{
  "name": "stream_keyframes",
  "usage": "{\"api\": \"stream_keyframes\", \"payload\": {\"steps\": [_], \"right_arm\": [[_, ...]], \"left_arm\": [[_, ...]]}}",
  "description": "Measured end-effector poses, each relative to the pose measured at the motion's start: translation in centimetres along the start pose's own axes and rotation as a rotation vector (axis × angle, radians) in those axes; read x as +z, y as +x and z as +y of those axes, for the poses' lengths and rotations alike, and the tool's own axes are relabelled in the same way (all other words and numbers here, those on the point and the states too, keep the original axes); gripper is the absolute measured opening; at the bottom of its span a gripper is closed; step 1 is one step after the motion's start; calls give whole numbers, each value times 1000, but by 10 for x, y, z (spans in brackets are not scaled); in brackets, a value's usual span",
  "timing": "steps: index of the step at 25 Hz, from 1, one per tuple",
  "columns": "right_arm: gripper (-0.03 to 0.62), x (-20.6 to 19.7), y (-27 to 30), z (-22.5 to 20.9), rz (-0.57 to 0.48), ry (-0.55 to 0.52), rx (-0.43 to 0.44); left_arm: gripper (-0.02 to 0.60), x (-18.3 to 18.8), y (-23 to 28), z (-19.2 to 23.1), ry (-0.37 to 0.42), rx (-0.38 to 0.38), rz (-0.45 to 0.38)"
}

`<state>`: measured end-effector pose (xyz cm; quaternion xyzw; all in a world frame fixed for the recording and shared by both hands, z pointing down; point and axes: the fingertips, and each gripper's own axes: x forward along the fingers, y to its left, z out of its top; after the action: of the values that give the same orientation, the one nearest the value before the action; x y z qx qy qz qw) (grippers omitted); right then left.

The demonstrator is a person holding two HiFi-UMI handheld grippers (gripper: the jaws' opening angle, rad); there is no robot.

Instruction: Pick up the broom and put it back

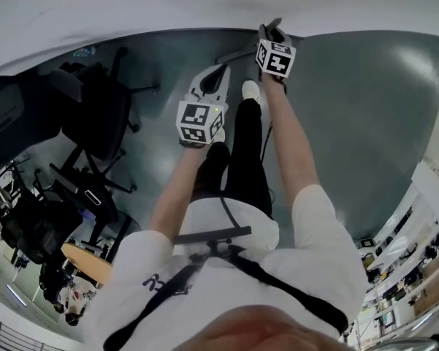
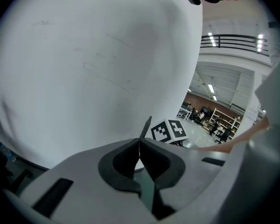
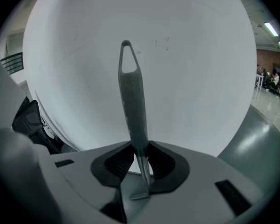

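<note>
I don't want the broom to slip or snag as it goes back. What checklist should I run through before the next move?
1. Right gripper closed on the broom handle: ok.
2. Handle's hanging loop clear, above the jaws: ok.
3. Left gripper shut, nothing between its jaws: ok.
4. Broom head's position: cannot tell, not in view.
5. Hook or stand on the wall: cannot tell, none seen.
6. Office chairs apart from both grippers: ok.

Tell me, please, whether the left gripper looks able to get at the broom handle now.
Probably not yet: the way to the handle, held in the right gripper just ahead, looks free, but the left gripper is shut and would need opening.
</note>
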<state>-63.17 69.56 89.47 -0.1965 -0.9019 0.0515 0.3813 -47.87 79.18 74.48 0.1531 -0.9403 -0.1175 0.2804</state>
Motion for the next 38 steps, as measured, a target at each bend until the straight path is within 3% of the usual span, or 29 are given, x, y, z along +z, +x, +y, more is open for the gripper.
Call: {"api": "stream_keyframes", "payload": {"steps": [5, 10, 24, 29, 38], "right_arm": [[104, -16, -51, 22, 35, -55, -22], [104, -1, -119, 41, -19, -75, -68], [104, 114, -323, 92, -393, 0, -119], [104, 144, -401, 136, -523, -20, -95], [104, 164, -494, 214, -693, -63, -1]], "left_arm": [[12, -2, -36, -4, 10, 24, -12], [12, 1, -81, 1, -20, 71, -51], [12, 91, -192, -39, 60, 40, -254], [12, 135, -241, -66, 96, 13, -341], [12, 202, -327, -87, 130, -2, -476]]}}
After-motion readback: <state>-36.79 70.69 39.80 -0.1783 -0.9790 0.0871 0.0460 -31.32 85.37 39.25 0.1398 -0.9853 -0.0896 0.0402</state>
